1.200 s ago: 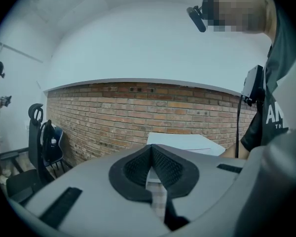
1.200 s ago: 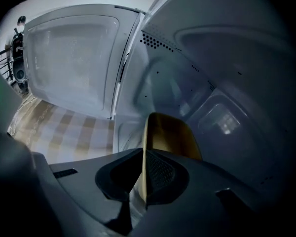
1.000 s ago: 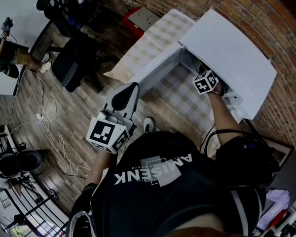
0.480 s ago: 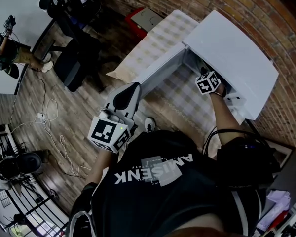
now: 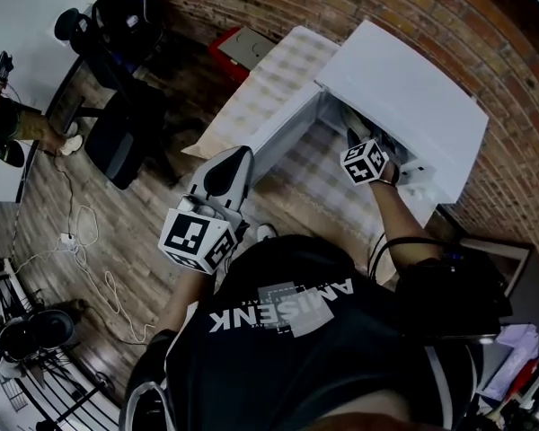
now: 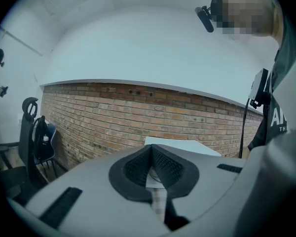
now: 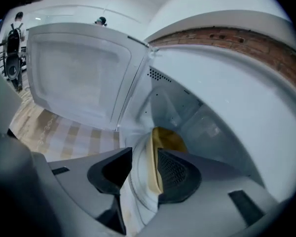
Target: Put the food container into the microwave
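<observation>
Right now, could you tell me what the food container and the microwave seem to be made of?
Food container: apparently thin, whitish plastic with a smooth rim; yellow contents show inside. Microwave: smooth white casing, probably painted metal; its open door has a frosted-looking panel, glass or plastic, unclear.

Head camera: high above the person's shoulders, looking steeply down on the white box-shaped microwave (image 5: pixel 404 106) and the checked-cloth tabletop (image 5: pixel 283 70). Right claw (image 7: pixel 145 157) camera: close at the oven's open mouth, facing into the cavity past a white round food container (image 7: pixel 138 186). Left claw (image 6: pixel 151 157) camera: farther back, facing the red brick wall (image 6: pixel 138 117), which all three views take in.
</observation>
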The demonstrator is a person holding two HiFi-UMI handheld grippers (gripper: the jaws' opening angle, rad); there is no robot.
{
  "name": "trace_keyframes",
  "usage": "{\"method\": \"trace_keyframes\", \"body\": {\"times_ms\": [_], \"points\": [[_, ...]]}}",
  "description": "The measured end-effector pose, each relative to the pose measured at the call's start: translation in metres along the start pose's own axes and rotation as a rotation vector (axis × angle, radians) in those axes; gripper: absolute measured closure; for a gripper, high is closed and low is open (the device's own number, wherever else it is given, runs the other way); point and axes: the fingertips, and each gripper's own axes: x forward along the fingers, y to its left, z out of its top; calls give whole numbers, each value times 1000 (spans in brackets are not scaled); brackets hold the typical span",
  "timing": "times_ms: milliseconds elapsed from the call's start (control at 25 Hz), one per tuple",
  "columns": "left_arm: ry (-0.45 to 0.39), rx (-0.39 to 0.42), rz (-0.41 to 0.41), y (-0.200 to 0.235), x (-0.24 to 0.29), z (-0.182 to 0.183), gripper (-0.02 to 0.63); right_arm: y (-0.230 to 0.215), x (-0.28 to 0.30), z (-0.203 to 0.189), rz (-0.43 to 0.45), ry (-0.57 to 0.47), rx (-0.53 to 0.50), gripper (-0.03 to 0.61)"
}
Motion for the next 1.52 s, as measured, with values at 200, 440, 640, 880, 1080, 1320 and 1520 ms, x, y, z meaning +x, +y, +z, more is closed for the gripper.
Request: {"method": "trace_keyframes", "body": {"times_ms": [200, 440, 640, 880, 1080, 1320, 1520], "points": [[-10, 1, -65, -9, 12, 3, 601, 10, -38, 19, 58, -59, 67, 388], [-17, -8, -152, -25, 27, 0, 601, 34, -84, 27, 173, -100, 92, 388], [-27, -14, -212, -37, 35, 0, 601, 27, -128, 45, 153, -177, 121, 388], [-25, -22, -282, -55, 45, 0, 601, 25, -177, 68, 188, -302, 184, 400], [-20, -25, -311, -64, 53, -1, 601, 7, -212, 78, 155, -378, 213, 450], [-45, -31, -310, -69, 67, 11, 601, -39, -255, 85, 35, -489, 315, 505], [-77, -34, -317, -78, 75, 24, 601, -62, -283, 80, -22, -519, 321, 520]]}}
